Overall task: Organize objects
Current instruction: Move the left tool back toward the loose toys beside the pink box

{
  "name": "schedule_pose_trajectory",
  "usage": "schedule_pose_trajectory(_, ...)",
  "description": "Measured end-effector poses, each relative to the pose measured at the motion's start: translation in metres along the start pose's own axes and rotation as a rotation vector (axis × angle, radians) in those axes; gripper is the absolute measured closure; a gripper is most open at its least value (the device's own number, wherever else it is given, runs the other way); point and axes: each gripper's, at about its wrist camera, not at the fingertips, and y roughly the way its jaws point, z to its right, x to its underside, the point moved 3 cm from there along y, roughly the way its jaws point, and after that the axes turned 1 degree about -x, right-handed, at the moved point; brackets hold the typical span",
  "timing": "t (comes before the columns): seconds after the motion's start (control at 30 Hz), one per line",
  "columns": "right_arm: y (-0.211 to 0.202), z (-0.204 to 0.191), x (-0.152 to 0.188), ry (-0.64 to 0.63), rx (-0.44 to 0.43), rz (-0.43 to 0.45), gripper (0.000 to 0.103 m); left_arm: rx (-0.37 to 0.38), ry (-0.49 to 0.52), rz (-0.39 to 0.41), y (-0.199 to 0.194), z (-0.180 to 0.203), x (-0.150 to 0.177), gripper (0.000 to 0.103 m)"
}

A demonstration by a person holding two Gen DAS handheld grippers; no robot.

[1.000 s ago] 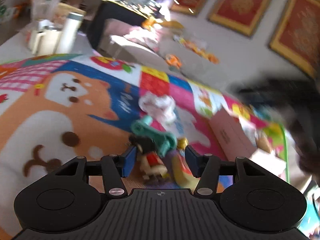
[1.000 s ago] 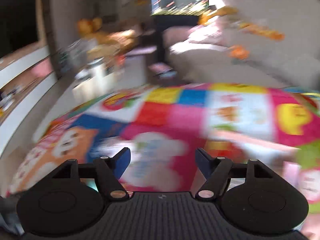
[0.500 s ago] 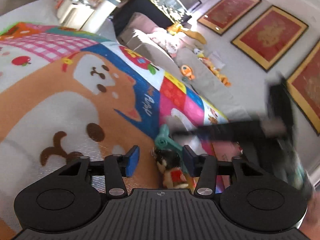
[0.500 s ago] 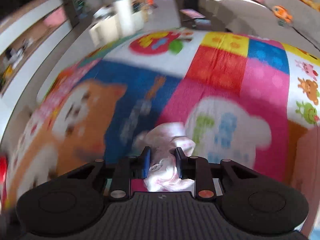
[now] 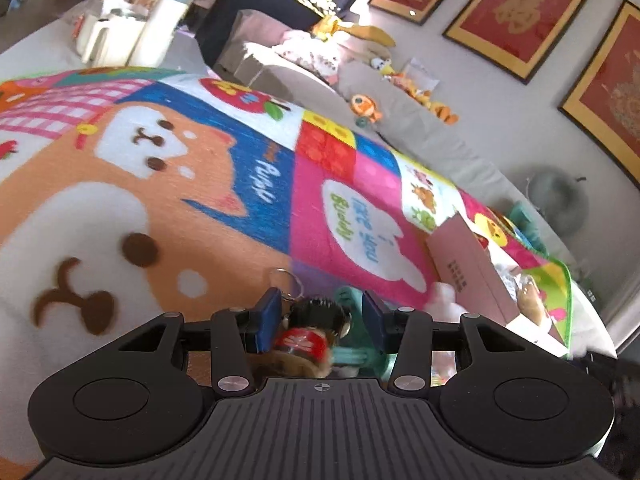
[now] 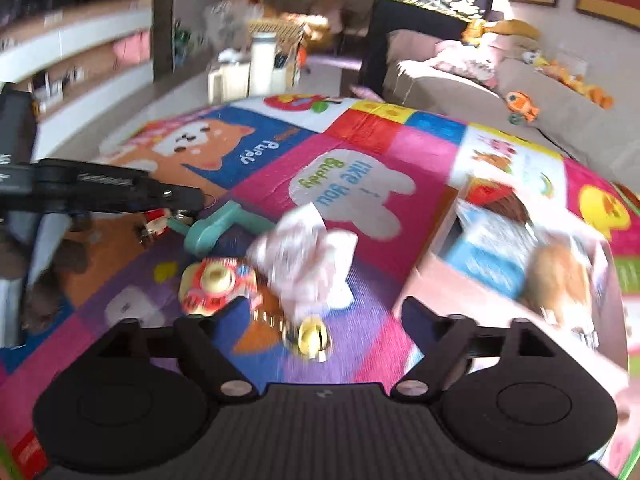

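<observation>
My left hand-held gripper (image 5: 320, 316) has its blue pads (image 5: 267, 318) drawn in around a small plush doll with dark hair and a red top (image 5: 310, 330), which sits between them low over the colourful patchwork play mat (image 5: 160, 200); the left pad touches the doll, but I cannot tell whether the right pad presses on it. A thin metal key ring (image 5: 285, 278) pokes out just ahead of the doll's head. A teal plastic toy handle (image 5: 352, 356) lies right beside the doll, partly under my right-hand finger.

My right hand-held gripper (image 6: 320, 308) is spreading, its black fingers wide apart and nothing pinched between them. Just ahead of it a crumpled pale pink cloth (image 6: 308, 264) is blurred above the mat. Below and left of the cloth lie a round red and yellow toy (image 6: 214, 286) and a small shiny gold bell (image 6: 312, 336), the bell nearest my fingers. The teal handle shows again further left, with my other gripper reaching in from that side.

To the right a pink cardboard box (image 6: 460, 292) stands open on the mat, with a blue printed card and something furry and orange-brown inside. Beyond the mat's far edge is a beige sofa (image 6: 480, 92) strewn with orange soft toys.
</observation>
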Motion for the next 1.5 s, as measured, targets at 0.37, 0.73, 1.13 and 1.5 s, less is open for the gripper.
schedule_pose_trajectory(0.37,-0.009,0.041,0.068,0.219,0.132,0.026,0.011,0.055,0.215,0.056,-0.013,0.081,-0.016,0.054)
schedule_pose_trajectory(0.73,-0.01,0.084,0.08,0.505,0.055,0.081,0.003,-0.067,0.417,-0.133,-0.038,0.082,0.061,0.054)
schedule_pose_trajectory(1.13,-0.015,0.095,0.087,0.596,0.055,0.12,0.0,0.099,0.604,-0.213,-0.023,0.135,0.098,0.053)
schedule_pose_trajectory(1.5,-0.015,0.099,0.089,0.628,0.059,0.132,0.0,0.089,0.314,-0.17,0.005,0.099,0.054,0.053)
